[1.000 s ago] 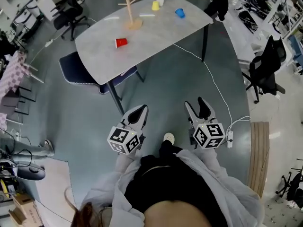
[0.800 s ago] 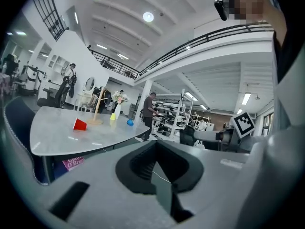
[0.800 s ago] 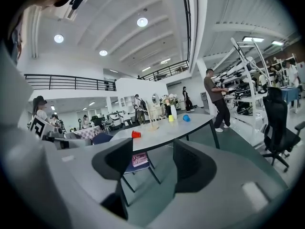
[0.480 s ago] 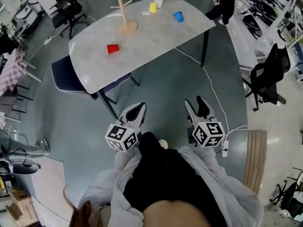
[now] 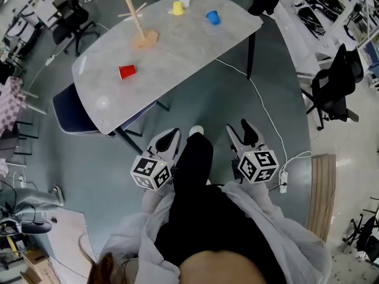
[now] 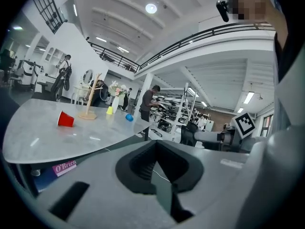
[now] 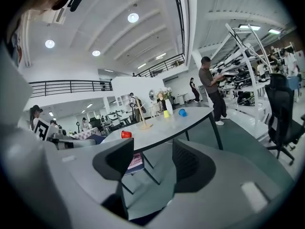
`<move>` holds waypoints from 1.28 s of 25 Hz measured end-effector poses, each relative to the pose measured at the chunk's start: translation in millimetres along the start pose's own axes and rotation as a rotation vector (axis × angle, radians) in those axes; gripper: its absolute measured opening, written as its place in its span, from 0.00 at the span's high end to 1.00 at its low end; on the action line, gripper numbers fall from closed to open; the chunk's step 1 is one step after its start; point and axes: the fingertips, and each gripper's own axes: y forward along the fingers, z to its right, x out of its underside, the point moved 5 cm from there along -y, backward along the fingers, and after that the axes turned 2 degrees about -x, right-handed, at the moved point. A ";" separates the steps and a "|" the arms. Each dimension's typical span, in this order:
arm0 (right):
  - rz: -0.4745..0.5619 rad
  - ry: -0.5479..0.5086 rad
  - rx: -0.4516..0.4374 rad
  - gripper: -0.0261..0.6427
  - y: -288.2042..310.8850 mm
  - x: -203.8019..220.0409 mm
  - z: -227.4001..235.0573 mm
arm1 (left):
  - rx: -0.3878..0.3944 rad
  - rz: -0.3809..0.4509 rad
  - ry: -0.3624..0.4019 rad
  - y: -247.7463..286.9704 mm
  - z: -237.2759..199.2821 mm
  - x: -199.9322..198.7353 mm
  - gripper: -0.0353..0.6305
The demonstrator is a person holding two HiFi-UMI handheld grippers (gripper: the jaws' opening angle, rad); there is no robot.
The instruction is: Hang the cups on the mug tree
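**Cups on the table, both grippers short of it**

Head view. Upper left: grey table, with the wooden mug tree upright near its far edge. Red cup on its side on the tabletop, nearer than the mug tree and well apart from it. Yellow cup and blue cup at the top, right of the mug tree. Lower centre: left gripper and right gripper side by side above the floor, short of the table.

Left gripper view. Closed tip to tip, nothing between. Table and cups at middle left.

Right gripper view. Parted, just eased inward a little, nothing between. Table beyond at centre: red cup leftmost, then mug tree, yellow cup, blue cup.
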 end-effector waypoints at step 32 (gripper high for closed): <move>-0.041 -0.048 0.014 0.58 331.3 -166.6 153.2 | 0.017 -0.016 -0.024 286.4 -196.7 -150.1 0.95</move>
